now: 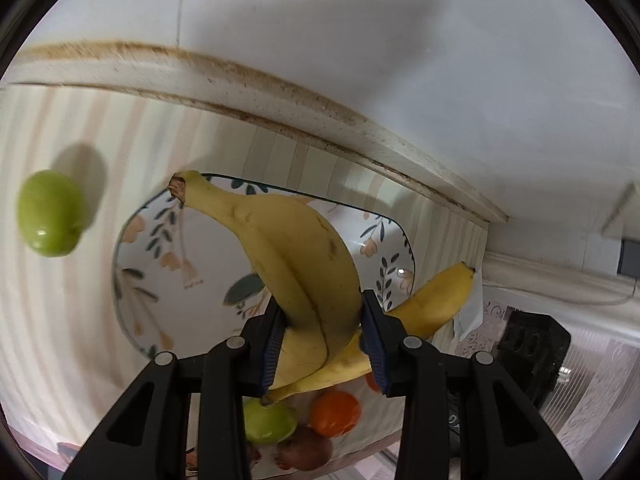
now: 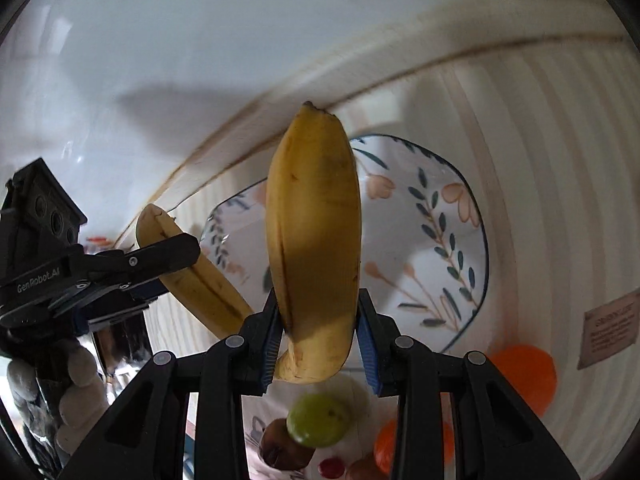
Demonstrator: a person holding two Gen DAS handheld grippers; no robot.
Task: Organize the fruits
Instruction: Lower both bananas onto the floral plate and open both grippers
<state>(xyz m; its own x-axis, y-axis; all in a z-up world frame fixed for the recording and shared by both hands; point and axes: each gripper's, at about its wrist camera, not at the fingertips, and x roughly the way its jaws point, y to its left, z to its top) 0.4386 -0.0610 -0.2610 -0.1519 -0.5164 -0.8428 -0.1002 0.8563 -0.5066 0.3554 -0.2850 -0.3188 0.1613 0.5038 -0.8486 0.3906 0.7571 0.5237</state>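
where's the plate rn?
The plate lies on the striped cloth near the wall edge, right under both held bananas: behind the left claw's banana in the left wrist view, behind the right claw's banana in the right.

- "GenRobot.AI" stood in white letters on the black body of the left gripper point(image 2: 132, 280)
- The tan label point(image 2: 610, 328) carried print too blurred to read
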